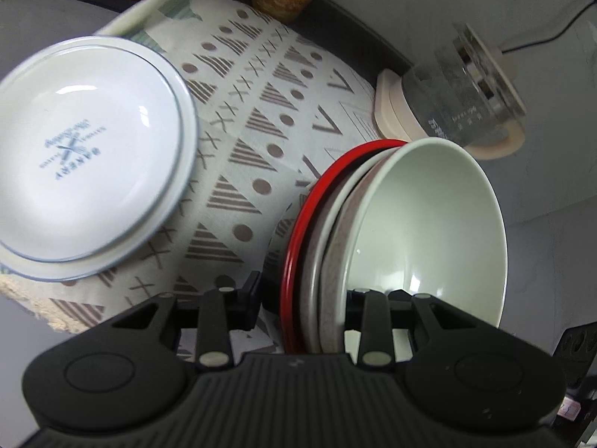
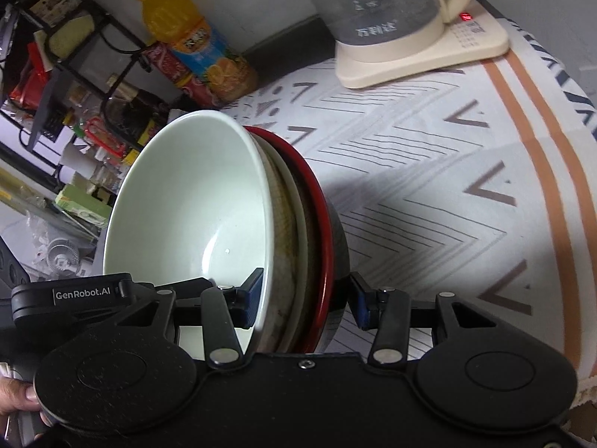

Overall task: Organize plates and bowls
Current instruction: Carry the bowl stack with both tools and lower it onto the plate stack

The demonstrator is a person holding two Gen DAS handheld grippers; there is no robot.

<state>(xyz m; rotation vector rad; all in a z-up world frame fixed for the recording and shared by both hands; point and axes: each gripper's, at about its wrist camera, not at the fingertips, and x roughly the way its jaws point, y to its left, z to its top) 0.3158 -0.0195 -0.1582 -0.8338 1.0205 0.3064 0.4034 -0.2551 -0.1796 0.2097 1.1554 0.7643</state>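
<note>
Lower centre of the left wrist view: the left gripper (image 1: 304, 308) clamps the rim of a nested stack, its jaws narrow around a pale green bowl (image 1: 425, 231), a grey bowl (image 1: 335, 261) and a red-rimmed bowl (image 1: 298, 261). Lower centre of the right wrist view: the right gripper (image 2: 304, 298), blue pads (image 2: 252, 296) narrow, grips the opposite rim. The stack stands tilted above the patterned cloth (image 1: 242, 142). Left of frame: a white plate (image 1: 89, 149) lies on the cloth. Upper right: a kettle (image 1: 466, 100). Upper left of the right view: a juice bottle (image 2: 186, 41).
</note>
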